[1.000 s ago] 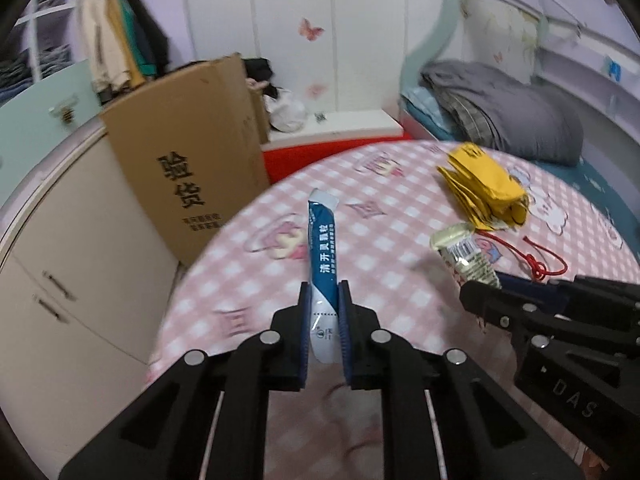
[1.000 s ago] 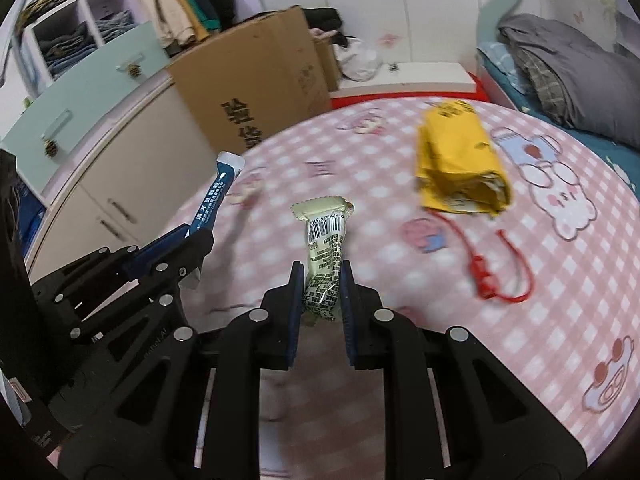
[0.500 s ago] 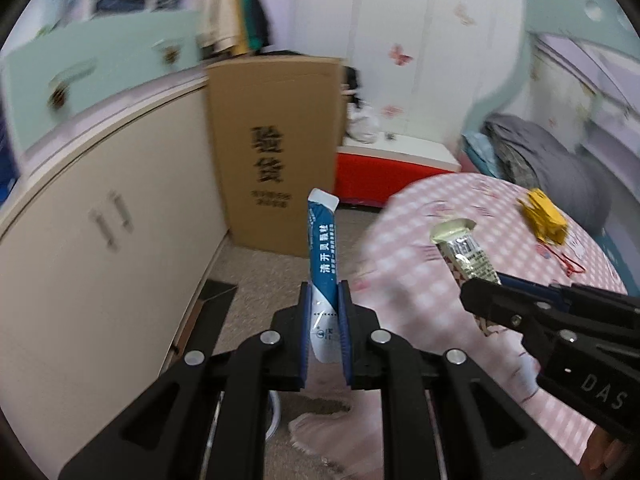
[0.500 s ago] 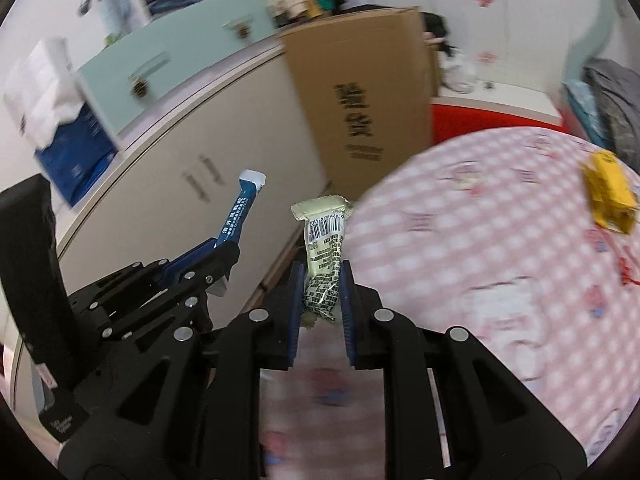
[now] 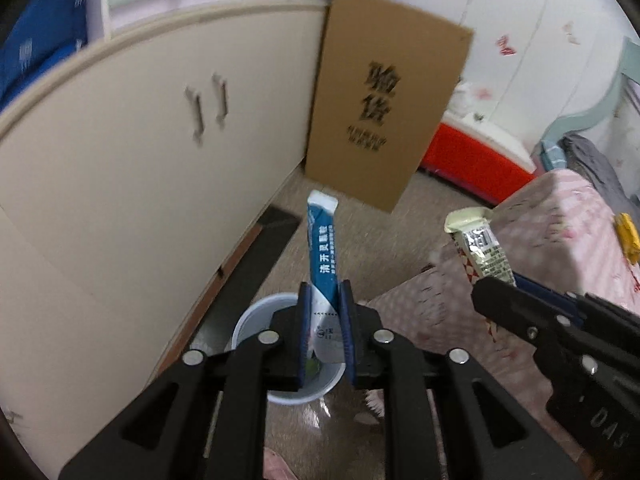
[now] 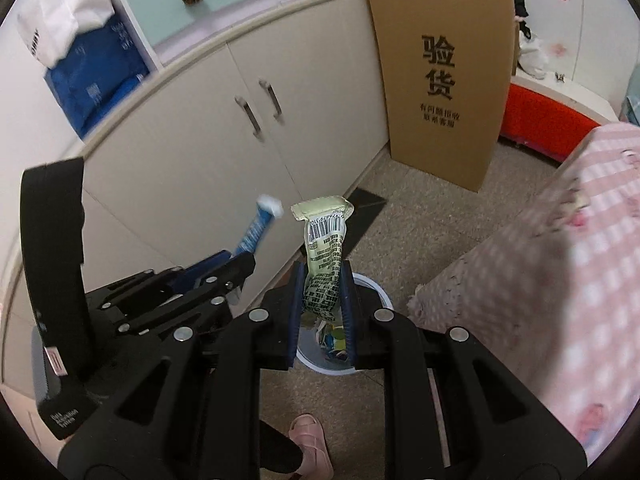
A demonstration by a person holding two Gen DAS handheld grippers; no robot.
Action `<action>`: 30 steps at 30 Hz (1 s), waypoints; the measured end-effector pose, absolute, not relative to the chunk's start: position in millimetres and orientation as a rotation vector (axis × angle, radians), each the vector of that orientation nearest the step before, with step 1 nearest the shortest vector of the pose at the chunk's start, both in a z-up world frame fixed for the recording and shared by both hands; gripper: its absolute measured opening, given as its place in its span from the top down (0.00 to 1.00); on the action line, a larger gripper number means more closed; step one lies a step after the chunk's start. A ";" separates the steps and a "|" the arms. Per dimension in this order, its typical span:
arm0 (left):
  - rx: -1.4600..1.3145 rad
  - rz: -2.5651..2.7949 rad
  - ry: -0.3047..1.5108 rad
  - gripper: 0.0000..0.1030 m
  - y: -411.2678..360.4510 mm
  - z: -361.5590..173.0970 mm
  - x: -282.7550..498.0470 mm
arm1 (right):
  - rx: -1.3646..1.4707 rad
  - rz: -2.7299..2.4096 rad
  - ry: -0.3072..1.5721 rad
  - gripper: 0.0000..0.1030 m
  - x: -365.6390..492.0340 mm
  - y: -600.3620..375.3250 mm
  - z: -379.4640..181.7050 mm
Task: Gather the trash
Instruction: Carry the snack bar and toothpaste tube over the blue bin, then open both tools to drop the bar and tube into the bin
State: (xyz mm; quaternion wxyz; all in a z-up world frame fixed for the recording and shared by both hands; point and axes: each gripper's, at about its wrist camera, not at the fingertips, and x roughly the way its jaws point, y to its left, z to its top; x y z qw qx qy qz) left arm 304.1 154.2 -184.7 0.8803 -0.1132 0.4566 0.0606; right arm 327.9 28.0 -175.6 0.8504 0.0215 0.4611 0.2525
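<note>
L gripper (image 5: 324, 300) jaws opening round blue sachet (image 5: 322, 248), R gripper (image 6: 321, 292) clenching wrapper (image 6: 323, 256)

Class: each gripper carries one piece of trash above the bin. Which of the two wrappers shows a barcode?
The pale green wrapper in the right gripper. The other, between the left gripper's opening fingers, is a narrow blue sachet with white lettering.

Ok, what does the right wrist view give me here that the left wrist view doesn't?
Only the right wrist view: scraps already lying inside the white bin, a pink slipper on the floor, and the pale green wrapper clamped in the right gripper.

Only the left wrist view: the left gripper with its jaws opening around the blue sachet, and a yellow packet on the pink checked table.

Both: bin, both wrappers, the cardboard box, cream cabinet doors.
</note>
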 end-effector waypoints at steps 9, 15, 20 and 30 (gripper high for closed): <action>-0.291 0.208 1.012 0.38 185.7 -224.4 316.6 | 0.047 0.526 1.027 0.83 341.7 43.0 -202.5; -0.309 0.246 0.996 0.36 196.8 -223.7 314.3 | 0.050 0.538 1.022 0.83 344.0 51.3 -202.9; -0.311 0.286 0.973 0.35 205.2 -216.7 309.0 | 0.078 0.569 1.030 0.80 350.4 55.7 -204.4; -0.325 0.336 0.939 0.31 215.4 -195.8 299.1 | 0.110 0.572 0.983 0.51 345.1 46.4 -183.7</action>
